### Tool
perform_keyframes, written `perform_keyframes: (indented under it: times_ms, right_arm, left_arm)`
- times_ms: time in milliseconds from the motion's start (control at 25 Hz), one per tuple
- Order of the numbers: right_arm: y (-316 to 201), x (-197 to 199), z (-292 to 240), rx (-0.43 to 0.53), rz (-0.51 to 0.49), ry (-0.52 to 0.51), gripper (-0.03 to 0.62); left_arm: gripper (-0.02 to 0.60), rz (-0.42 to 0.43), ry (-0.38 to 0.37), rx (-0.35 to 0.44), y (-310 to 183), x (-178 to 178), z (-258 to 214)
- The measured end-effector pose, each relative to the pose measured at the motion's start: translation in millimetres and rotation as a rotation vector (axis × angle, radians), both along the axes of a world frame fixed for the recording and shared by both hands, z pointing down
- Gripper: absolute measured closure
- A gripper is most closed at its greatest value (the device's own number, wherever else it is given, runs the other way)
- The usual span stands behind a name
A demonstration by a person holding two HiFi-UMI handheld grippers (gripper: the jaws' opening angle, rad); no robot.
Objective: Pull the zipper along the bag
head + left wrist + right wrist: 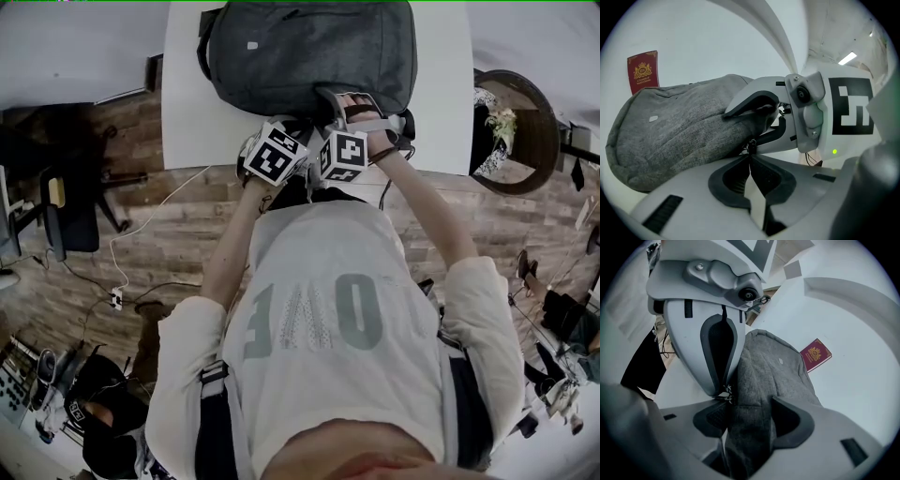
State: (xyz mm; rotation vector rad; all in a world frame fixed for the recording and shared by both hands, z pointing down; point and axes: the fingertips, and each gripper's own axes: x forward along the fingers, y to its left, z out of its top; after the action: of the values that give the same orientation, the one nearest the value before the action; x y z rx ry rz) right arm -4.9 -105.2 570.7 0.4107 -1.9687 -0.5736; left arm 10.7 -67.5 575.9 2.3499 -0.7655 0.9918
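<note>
A grey backpack [309,47] lies on the white table [187,94]. Both grippers work at its near edge, their marker cubes [275,155] side by side. My left gripper [751,157] is shut, and the small dark zipper pull [751,144] is pinched at its tips. The right gripper view shows that pull [725,392] under the left gripper's grey jaws. My right gripper [749,408] is shut on a thick fold of the bag's grey fabric [754,380], just beside the pull. The rest of the zipper track is hidden by the grippers.
A red passport [815,355] lies on the table beyond the bag. To the table's right stands a dark round stand with a plant [506,127]. An office chair [66,206] and cables [141,234] occupy the wooden floor on the left.
</note>
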Motion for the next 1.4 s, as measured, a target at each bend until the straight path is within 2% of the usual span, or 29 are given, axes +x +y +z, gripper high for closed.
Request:
perform_keyframes:
  times_ms: [320,440,520,600,680,800,920,1040,1120,1200,1280,1400]
  right_arm:
    - [2.7,-0.3,-5.6,0.008,-0.026,-0.021,0.330]
    - [12.1,4.1,-13.1,-0.076,-0.029,-0.020,0.322]
    - [16.4,10.5,-24.3,-0.136,-0.023,-0.035,0.322]
    - [15.5,17.1,-45.5,-0.167,-0.001,-0.093,0.319]
    - [4.4,22.1,-78.3,-0.170,0.048,-0.192,0.319]
    - [-28.2,25.9,-141.2,-0.105,0.130,-0.370,0.319]
    - [-52.7,25.7,-204.8,-0.037,0.209,-0.585,0.320]
    - [-62.0,28.2,-261.5,0.002,0.292,-0.842,0.322]
    - [-63.4,36.8,-287.5,0.038,0.361,-1.000,0.347]
    - [-63.2,48.9,-303.6,0.093,0.438,-1.128,0.421]
    - [-61.9,61.8,-308.6,0.139,0.519,-1.207,0.478]
    - [-60.2,79.7,-301.3,0.168,0.618,-1.255,0.541]
  left_arm:
    - [0.554,-0.026,0.007,0.035,1.9,-1.2,-8.1]
    - [0.554,-0.038,0.035,0.027,14.4,-8.8,-22.0]
    - [0.554,-0.074,0.060,0.070,12.1,-21.5,-43.0]
    - [0.554,-0.126,0.072,0.148,0.7,-38.6,-70.5]
    - [0.554,-0.183,0.087,0.252,-19.1,-55.1,-103.7]
    - [0.554,-0.252,0.100,0.444,-55.7,-73.5,-163.5]
    - [0.552,-0.344,0.111,0.651,-83.6,-87.4,-230.3]
    - [0.551,-0.456,0.153,0.848,-96.8,-96.4,-295.8]
    - [0.551,-0.551,0.195,1.006,-95.3,-103.6,-335.9]
    - [0.549,-0.639,0.230,1.136,-87.2,-110.2,-362.7]
    - [0.529,-0.674,0.240,1.170,-80.6,-110.5,-366.6]
    - [0.526,-0.667,0.226,1.121,-79.3,-104.7,-344.1]
